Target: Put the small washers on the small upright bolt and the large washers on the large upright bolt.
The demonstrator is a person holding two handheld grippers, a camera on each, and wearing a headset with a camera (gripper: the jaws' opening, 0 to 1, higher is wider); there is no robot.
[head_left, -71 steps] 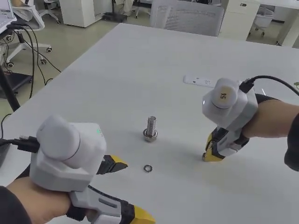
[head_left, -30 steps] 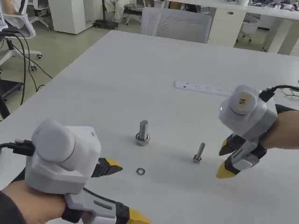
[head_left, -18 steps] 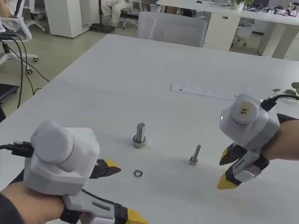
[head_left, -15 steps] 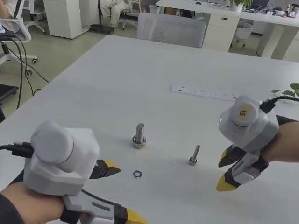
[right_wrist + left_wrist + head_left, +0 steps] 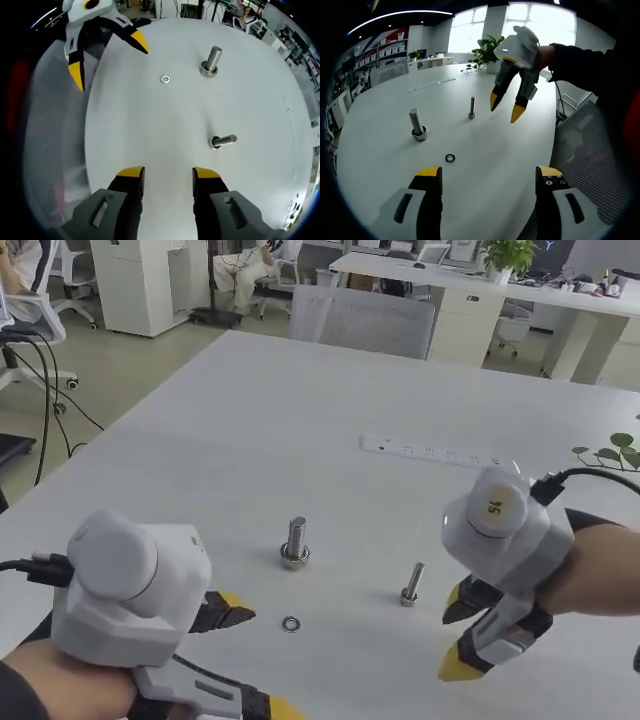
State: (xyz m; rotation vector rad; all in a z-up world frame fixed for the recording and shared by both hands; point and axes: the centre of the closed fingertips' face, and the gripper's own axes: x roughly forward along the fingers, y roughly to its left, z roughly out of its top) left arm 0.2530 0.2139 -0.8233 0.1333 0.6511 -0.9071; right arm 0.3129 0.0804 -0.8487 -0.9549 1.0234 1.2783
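One loose washer [image 5: 291, 623], flat metal ring, on white matte table [image 5: 300, 420], 6 o'clock of large bolt [image 5: 295, 543], just ahead of left gripper [image 5: 488, 172]; yellow-tipped jaws spread wide, empty. Small bolt [image 5: 410, 584], slim metal shank, stands 10 o'clock of right gripper [image 5: 452, 633]; jaws parted, empty.

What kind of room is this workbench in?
Probably an open-plan office: a mesh office chair and white desks stand beyond the white table, and a potted plant sits on one desk.
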